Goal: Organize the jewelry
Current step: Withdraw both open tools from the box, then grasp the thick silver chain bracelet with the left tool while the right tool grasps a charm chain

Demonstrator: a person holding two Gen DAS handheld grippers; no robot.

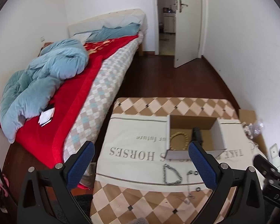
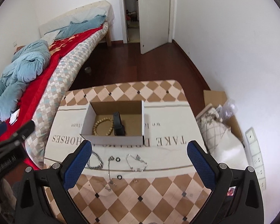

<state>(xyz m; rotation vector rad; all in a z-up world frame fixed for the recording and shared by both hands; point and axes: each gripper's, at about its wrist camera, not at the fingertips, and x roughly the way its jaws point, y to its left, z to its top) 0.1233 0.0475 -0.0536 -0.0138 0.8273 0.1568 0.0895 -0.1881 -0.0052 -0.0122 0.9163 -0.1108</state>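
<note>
An open cardboard box [image 2: 113, 140] [image 1: 168, 132] stands on a white cloth [image 2: 168, 149] on a checkered table [image 2: 140, 196]. In it lie a wooden bead bracelet [image 2: 102, 126] [image 1: 178, 141] and a black watch [image 2: 118, 125] [image 1: 197, 134]. In front of the box lie a thick silver chain [image 2: 96, 161] [image 1: 170, 174], a thin chain [image 2: 109, 169], a fine bracelet [image 2: 136, 163] and two small black rings [image 2: 118, 159] [image 2: 119, 177]. My right gripper [image 2: 140, 164] is open above this jewelry. My left gripper [image 1: 140, 166] is open and empty, above the table's left part.
A bed [image 1: 65, 102] with a red blanket and blue duvet stands left of the table. A cloth bag [image 2: 220, 140] and flat cardboard [image 2: 214, 97] lie on the right by the wall. A dark wooden floor [image 2: 140, 65] leads to an open door [image 2: 155, 18].
</note>
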